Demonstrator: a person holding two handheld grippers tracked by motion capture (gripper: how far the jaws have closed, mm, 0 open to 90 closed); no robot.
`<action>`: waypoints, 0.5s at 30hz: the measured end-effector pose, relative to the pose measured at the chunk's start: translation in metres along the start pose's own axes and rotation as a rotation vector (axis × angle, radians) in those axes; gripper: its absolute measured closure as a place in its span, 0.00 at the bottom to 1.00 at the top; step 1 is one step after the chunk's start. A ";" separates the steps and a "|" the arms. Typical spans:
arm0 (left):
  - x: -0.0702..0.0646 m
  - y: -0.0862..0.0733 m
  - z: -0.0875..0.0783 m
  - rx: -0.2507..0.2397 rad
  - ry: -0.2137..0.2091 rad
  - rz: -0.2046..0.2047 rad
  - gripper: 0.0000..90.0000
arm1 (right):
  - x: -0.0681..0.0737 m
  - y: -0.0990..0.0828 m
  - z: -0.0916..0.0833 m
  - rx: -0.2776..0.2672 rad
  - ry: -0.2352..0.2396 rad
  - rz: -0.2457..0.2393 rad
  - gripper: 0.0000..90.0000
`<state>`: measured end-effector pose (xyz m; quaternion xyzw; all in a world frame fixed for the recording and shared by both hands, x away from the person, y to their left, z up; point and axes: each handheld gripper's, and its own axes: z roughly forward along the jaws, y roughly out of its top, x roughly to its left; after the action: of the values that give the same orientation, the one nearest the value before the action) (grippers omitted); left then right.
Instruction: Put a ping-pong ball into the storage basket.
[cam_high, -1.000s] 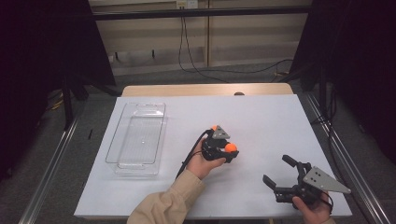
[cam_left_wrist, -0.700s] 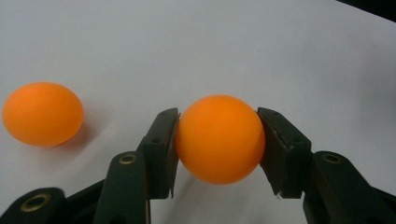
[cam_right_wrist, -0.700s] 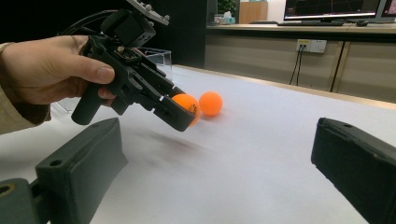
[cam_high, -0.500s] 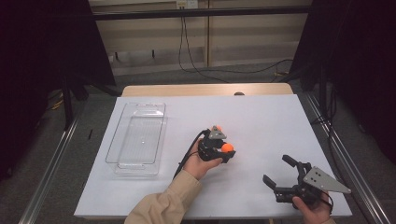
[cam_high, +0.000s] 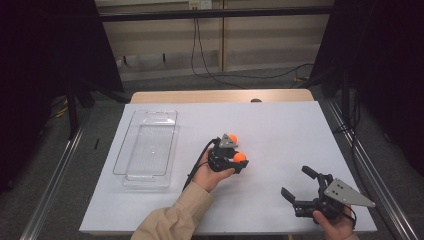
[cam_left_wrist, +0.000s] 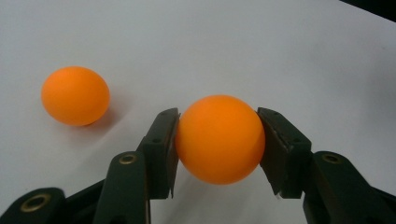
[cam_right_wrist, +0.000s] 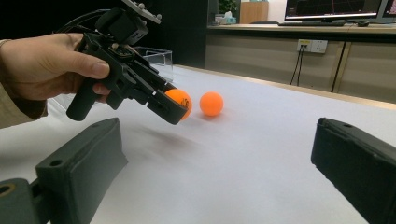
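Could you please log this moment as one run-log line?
left gripper: shut on orange ball | second orange ball: on table | right gripper: open, idle | clear tray: empty

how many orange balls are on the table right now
2. One orange ball is clamped between the jaws of the left gripper. The other ball sits loose on the white table just beside it, apart from the jaws.
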<state>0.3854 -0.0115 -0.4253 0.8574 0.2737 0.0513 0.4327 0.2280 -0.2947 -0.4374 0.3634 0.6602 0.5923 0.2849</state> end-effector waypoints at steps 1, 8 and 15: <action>0.000 0.000 0.000 0.000 0.000 -0.001 0.57 | 0.000 0.000 0.000 0.000 0.000 0.000 0.02; 0.002 -0.002 -0.004 0.004 0.007 -0.004 0.57 | 0.000 0.000 0.000 -0.002 0.000 -0.007 0.02; 0.004 -0.002 -0.007 -0.004 0.014 -0.010 0.57 | 0.000 0.000 0.000 -0.003 0.001 -0.006 0.02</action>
<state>0.3851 -0.0034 -0.4233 0.8549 0.2808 0.0556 0.4327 0.2282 -0.2949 -0.4370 0.3607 0.6607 0.5926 0.2868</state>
